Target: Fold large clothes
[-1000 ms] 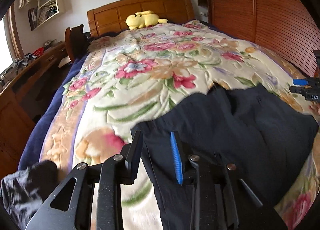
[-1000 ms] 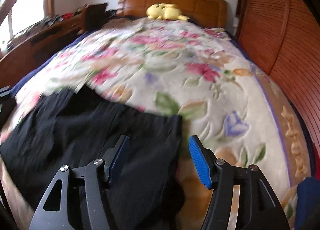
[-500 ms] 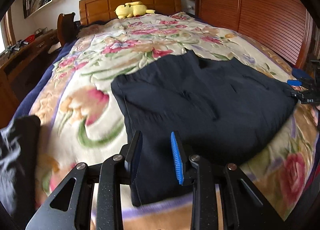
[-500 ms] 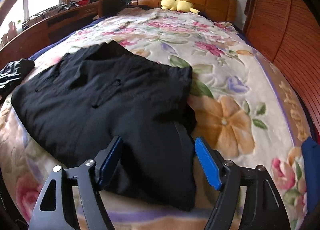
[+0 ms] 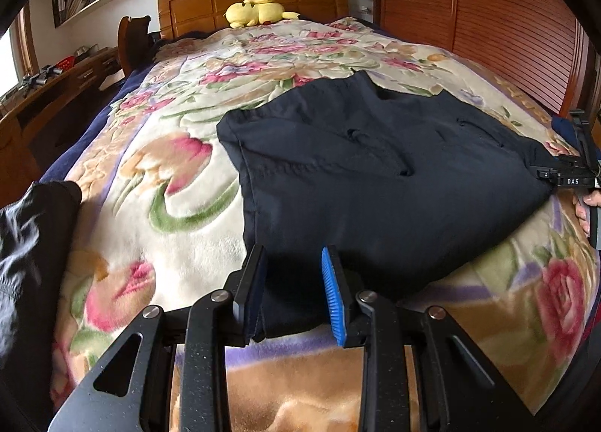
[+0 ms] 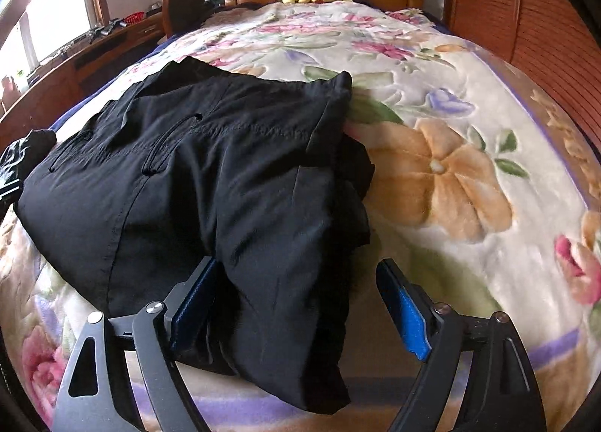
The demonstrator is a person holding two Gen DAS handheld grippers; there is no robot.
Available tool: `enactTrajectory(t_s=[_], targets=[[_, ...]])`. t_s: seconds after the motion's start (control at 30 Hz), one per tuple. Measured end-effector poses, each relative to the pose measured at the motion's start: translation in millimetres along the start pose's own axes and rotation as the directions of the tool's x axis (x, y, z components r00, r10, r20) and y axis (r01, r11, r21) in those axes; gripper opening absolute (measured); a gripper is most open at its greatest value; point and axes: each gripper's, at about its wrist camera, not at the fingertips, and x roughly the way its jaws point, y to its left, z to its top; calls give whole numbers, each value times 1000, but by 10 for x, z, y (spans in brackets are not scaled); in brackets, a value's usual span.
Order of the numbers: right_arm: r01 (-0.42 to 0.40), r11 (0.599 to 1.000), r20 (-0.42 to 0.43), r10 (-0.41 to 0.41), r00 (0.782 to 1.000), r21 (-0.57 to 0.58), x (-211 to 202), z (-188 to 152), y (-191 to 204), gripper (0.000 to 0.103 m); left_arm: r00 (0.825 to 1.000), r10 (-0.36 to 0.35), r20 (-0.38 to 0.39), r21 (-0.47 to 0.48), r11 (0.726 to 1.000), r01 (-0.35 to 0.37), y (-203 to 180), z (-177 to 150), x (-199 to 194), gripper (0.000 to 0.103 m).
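Right gripper [image 6: 296, 315] opening, dark garment [image 6: 210, 176] loose between its jaws; left gripper [image 5: 293, 293] narrow, apparently pinching the hem. Release both corners together, flat on blanket [image 5: 180, 229].

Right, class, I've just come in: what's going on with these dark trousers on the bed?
A person with a handheld gripper in each hand is folding dark trousers laid on a floral blanket. The left gripper has the near edge of the fabric between its fingers. The right gripper is opening, the cloth bunched between its spread jaws. A yellow plush toy sits by the headboard.
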Motion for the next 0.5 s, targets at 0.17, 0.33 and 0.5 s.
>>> enactTrajectory(t_s=[0.17,0.33,0.5], targets=[[2,1000,1,-2,1000,-2,39,-37,-10,86,1000,3,-8,-45,999,-3,86,-115,41,31],[17,1000,13,-16,1000,-15,43,-68,34,86,1000,-13,-17,-100,995,11,174,-216,66,31],[8,1000,13,-8,1000,-11,39,-73,13,86,999,-29,-29,-118,993,26,198,-245,81,31]])
